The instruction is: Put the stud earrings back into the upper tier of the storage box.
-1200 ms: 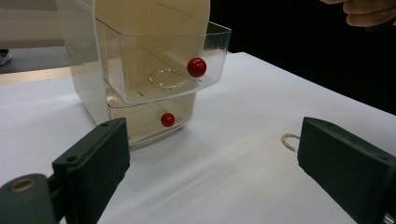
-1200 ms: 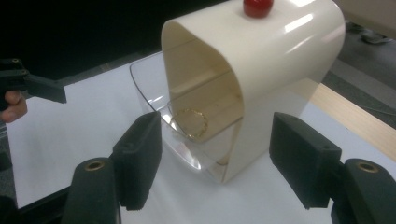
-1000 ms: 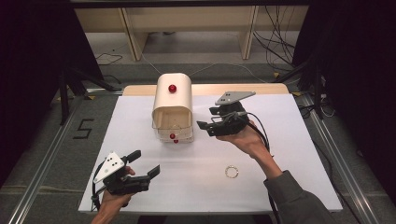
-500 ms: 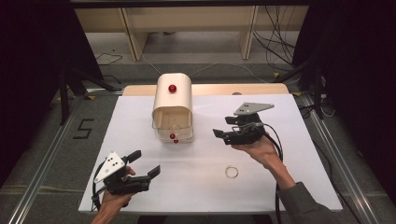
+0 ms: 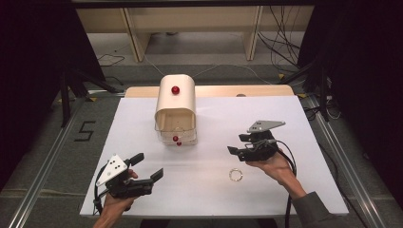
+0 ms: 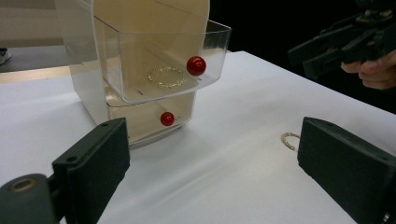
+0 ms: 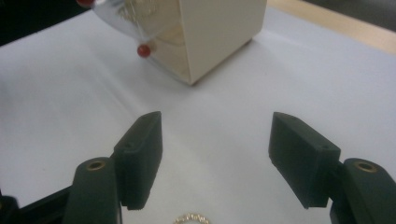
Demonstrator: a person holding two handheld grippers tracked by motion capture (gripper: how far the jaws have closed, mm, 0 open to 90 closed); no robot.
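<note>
Right gripper (image 5: 236,151) jaws apart, empty, held above white table (image 5: 294,123), just beyond gold ring (image 5: 235,175). Ring flat on table surface, near front edge, right of drawer box (image 5: 176,107); touching neither gripper. Box upper clear drawer (image 6: 154,65) pulled out, second ring (image 6: 166,77) lying inside. Left gripper (image 5: 147,167) jaws wide apart, empty, low near front left of table.

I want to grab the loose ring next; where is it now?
The ring lies on the white table, right of centre in the high view, just below the open right gripper.
</note>
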